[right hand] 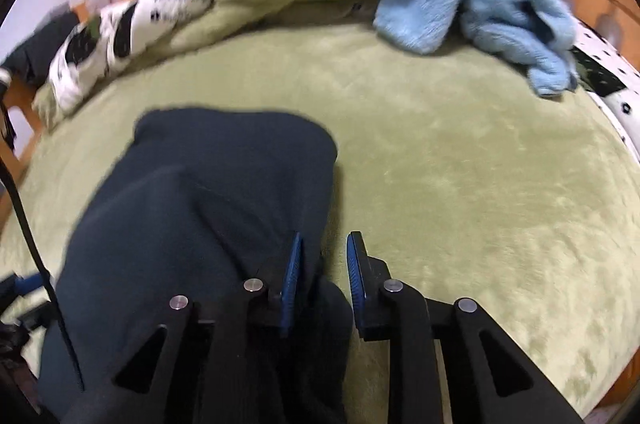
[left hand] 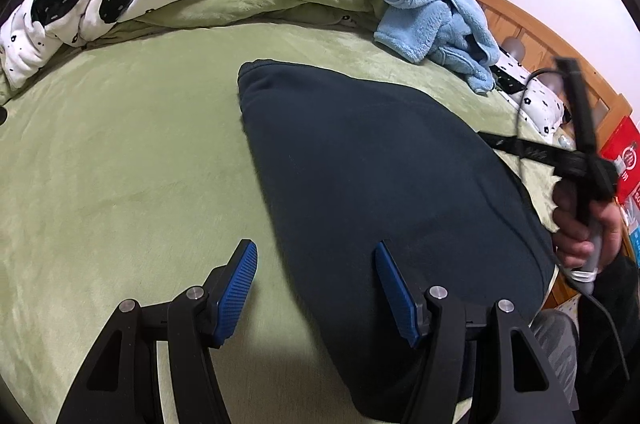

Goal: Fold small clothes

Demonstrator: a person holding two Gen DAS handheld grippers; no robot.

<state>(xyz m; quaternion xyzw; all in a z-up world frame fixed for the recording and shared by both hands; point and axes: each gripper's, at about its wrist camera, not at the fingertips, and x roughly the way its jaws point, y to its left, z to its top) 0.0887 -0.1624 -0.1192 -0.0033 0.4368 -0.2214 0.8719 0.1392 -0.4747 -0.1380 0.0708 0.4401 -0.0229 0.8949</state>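
Lying mid-frame on the green bed (left hand: 120,164), the dark garment (left hand: 380,164) sits under both claws — left claw (left hand: 316,288) open, right claw (right hand: 322,278) narrowly parted, gripping nothing.

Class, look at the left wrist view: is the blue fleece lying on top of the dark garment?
No, the blue fleece lies apart from the dark garment, with green blanket showing between them.

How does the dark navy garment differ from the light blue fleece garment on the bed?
The dark navy garment lies spread flat and smooth near the grippers; the light blue fleece garment sits crumpled in a heap at the far side. The navy one looks smooth-knit, the blue one fluffy. Both rest on the green blanket.
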